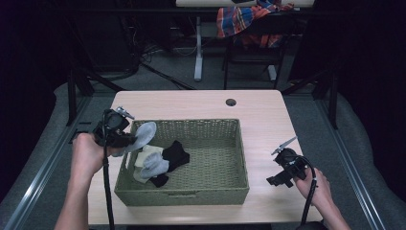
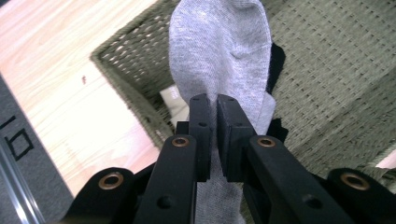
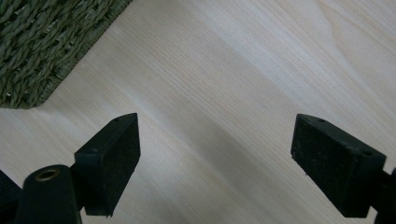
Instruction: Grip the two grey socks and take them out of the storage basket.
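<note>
Pale wood grain covers the worktop [image 1: 258,115], which stands on grey carpet in a dark room with a plaid cloth [image 1: 249,21] on a chair behind. The left tool [image 2: 212,135] is clamped on a grey sock [image 2: 219,56] over the left rim of the woven basket [image 1: 210,191]. The right tool [image 3: 215,163] gapes wide, empty, above bare wood right of the basket.

Basket [image 1: 201,143] mid-table [image 1: 258,110]; sock pile [image 1: 160,165] in its left half. Left gripper [image 1: 125,139] at basket's left rim, right gripper [image 1: 277,179] right of basket, well apart.
</note>
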### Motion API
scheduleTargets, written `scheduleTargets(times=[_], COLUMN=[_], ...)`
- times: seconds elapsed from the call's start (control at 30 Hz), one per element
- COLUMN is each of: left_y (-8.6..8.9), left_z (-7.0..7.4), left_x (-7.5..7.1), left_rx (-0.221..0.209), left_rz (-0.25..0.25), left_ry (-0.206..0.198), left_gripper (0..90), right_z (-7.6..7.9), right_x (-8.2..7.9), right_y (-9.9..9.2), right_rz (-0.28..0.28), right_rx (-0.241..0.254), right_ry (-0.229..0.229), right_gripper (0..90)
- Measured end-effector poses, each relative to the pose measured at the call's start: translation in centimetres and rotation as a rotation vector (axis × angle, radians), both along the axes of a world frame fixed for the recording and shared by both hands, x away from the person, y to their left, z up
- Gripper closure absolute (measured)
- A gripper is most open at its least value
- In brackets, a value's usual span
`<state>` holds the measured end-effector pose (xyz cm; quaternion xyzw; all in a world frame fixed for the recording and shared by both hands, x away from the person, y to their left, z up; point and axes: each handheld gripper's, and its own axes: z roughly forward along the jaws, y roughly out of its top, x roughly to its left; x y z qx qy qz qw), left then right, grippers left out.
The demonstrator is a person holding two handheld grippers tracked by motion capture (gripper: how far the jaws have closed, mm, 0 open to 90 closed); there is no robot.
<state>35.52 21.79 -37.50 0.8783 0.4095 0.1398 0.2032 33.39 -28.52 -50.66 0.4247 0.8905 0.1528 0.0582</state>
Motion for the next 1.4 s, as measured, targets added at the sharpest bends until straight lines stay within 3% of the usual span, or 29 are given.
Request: scheduleTargets(times=[0.17,0.23,0.33,0.43,0.63,0.67,0.77,0.97,1.17,1.4], left_y=[1.2,1.8,2.6,3.8,6.1,6.4,7.9,9.4,10.6,11.5], left_z=[0.4,0.4,0.3,-0.1,-0.8,-0.9,-1.9,-3.9,-6.2,-8.7], left_x=[-0.1,-0.1,0.1,0.3,0.6,0.7,1.1,1.8,2.5,3.1], left_rx=[-0.007,-0.007,0.027,0.019,-0.006,0.001,-0.006,-0.007,-0.026,-0.027], left_rz=[0.032,0.046,0.090,0.122,0.185,0.195,0.242,0.284,0.312,0.333], left_ry=[-0.012,-0.012,-0.017,-0.010,0.008,0.009,0.033,0.077,0.122,0.183], left_gripper=[85.5,85.5,85.5,85.6,85.5,85.5,85.6,85.5,85.5,85.4], right_z=[0.1,-0.4,-0.4,-0.4,-0.4,0.0,0.0,0.2,0.0,0.2], right_x=[0.1,-0.2,-0.2,-0.3,-0.2,0.0,0.0,0.0,-0.1,0.0], right_y=[0.0,0.2,0.1,0.2,0.1,0.0,0.0,-0.1,0.0,-0.1], right_rz=[0.009,-0.039,-0.037,-0.041,-0.038,-0.006,-0.004,0.006,-0.014,0.007], right_rx=[-0.010,0.046,0.048,0.054,0.051,0.010,0.007,-0.004,0.008,-0.006], right_ry=[0.006,-0.033,-0.033,-0.040,-0.035,-0.010,-0.008,-0.002,-0.016,-0.001], right_gripper=[15.6,15.5,15.6,15.5,15.5,15.6,15.6,15.6,15.6,15.6])
